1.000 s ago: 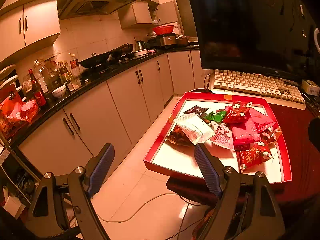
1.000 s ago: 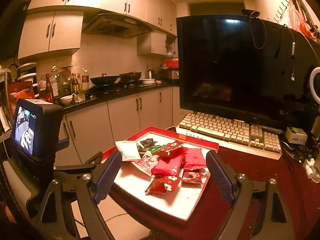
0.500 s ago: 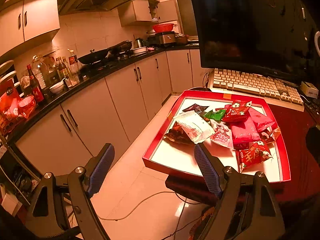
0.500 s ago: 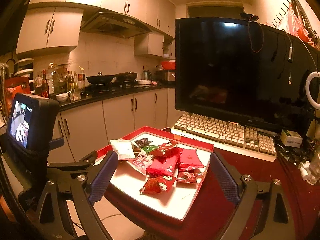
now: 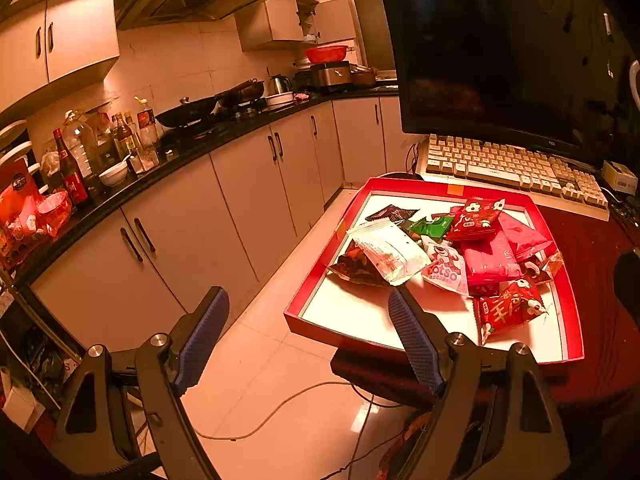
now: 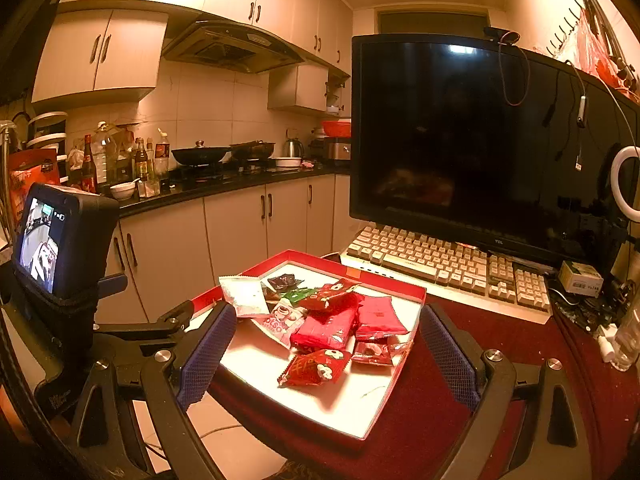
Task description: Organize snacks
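Observation:
A red tray with a white floor sits on a dark red table and holds a pile of snack packets: a white packet, a pink "Lotso" packet, red packets, a green one and dark ones. My left gripper is open and empty, held in front of the tray's left corner. My right gripper is open and empty, its fingers framing the tray from the near side.
A keyboard and a large dark monitor stand behind the tray. Kitchen cabinets and a counter with bottles and pans run along the left. A cable lies on the tiled floor. The left gripper's camera unit shows at the right view's left.
Both grippers have moved slightly closer to the tray and stay open. The snacks have not moved.

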The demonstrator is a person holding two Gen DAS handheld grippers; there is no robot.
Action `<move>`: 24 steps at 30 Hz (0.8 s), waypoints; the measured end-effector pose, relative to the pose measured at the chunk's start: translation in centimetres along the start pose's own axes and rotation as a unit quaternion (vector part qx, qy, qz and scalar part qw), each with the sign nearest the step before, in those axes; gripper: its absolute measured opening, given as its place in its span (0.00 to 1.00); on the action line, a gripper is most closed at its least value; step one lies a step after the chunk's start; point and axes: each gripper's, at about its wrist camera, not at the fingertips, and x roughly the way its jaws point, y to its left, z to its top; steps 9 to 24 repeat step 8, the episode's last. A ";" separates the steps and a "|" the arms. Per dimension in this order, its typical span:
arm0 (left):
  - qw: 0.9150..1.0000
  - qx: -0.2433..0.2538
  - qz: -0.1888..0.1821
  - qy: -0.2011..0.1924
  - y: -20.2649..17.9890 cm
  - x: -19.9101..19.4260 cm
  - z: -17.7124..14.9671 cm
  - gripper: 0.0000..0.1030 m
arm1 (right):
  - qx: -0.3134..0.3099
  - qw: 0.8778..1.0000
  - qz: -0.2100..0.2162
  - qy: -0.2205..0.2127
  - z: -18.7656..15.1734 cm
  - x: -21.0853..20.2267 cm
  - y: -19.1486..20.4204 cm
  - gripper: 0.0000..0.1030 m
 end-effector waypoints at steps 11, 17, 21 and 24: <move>1.000 0.020 0.010 -0.016 -1.4 -0.6 -0.2 0.80 | 0.005 1.000 -0.003 0.005 0.0 0.2 -0.3 0.91; 1.000 0.020 0.010 -0.016 -1.4 -0.6 -0.2 0.80 | 0.005 1.000 -0.003 0.005 0.0 0.2 -0.3 0.91; 1.000 0.020 0.010 -0.016 -1.4 -0.6 -0.2 0.80 | 0.005 1.000 -0.003 0.005 0.0 0.2 -0.3 0.91; 1.000 0.020 0.010 -0.016 -1.4 -0.6 -0.2 0.80 | 0.005 1.000 -0.003 0.005 0.0 0.2 -0.3 0.91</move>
